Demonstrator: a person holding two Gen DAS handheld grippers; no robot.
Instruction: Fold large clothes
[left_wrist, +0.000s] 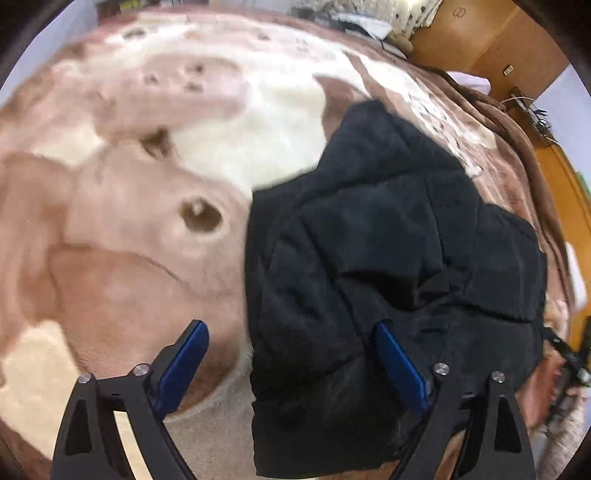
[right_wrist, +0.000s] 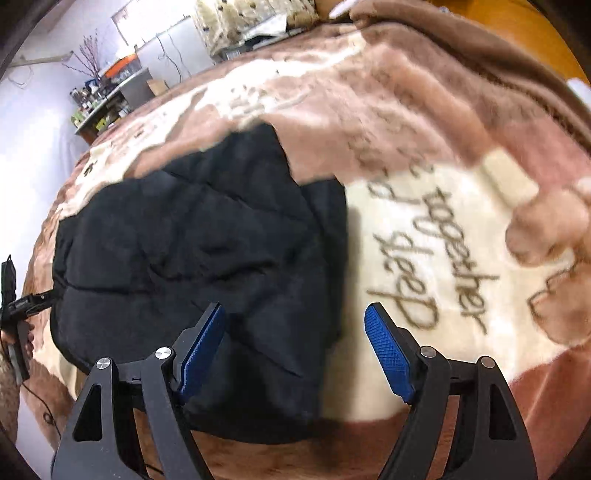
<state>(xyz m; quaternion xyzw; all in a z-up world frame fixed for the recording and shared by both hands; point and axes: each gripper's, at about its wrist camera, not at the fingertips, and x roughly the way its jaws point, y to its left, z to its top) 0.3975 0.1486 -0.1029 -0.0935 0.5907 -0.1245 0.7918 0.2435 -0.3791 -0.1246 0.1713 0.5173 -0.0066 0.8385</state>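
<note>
The black quilted jacket (left_wrist: 399, 266) lay on the plush brown-and-cream blanket (left_wrist: 140, 229) as a compact, roughly squared bundle, with no sleeve trailing loose, so the folding looked close to finished, if not done. Its top layer sat puffy and a little uneven, and one flap edge showed near the front in the right wrist view, so a final press or squaring-up may have been all that was left.

The left gripper (left_wrist: 291, 365) hung over the bundle's left edge with its jaws wide and nothing between the blue pads (left_wrist: 184, 365); one pad was above the blanket, the other above the jacket. The right gripper (right_wrist: 295, 347) was splayed just as wide over the bundle's right edge, gripping nothing.

As for containers, a cardboard box (left_wrist: 491, 33) stood beyond the bed's far corner, its contents out of sight. A cluttered shelf (right_wrist: 107, 99) against the far wall held small items too blurred to name.
</note>
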